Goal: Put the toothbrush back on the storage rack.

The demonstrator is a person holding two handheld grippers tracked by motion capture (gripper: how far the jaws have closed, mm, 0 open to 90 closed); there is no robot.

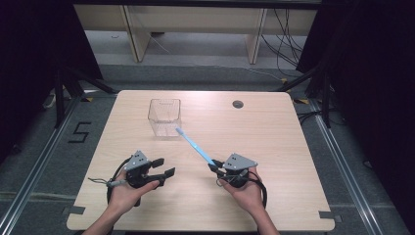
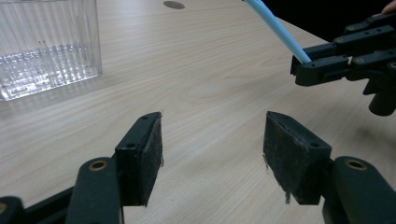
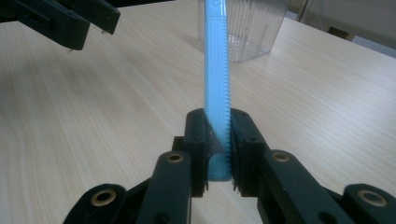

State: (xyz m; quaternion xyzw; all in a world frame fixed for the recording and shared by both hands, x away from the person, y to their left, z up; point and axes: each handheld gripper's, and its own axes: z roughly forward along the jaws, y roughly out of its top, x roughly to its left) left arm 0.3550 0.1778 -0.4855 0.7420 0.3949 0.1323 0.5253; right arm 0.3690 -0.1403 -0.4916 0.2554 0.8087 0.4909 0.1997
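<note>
A light blue toothbrush (image 1: 195, 145) slants up from my right gripper (image 1: 216, 168) toward a clear ribbed plastic box (image 1: 165, 117). In the right gripper view the pads clamp the toothbrush (image 3: 216, 88) near its lower handle end, so the right gripper (image 3: 217, 154) is shut on it. My left gripper (image 1: 164, 167) rests low over the table at the front left, its jaws wide apart with bare wood between them. From the left gripper view my left gripper (image 2: 212, 154) faces the box (image 2: 46, 44) at upper left and the toothbrush (image 2: 280, 30) at upper right.
The wooden table (image 1: 274, 132) has a round cable hole (image 1: 238, 104) at the back right. Black curtains flank both sides, and pale furniture legs stand on the floor beyond the far edge. A cable trails from each gripper near the front edge.
</note>
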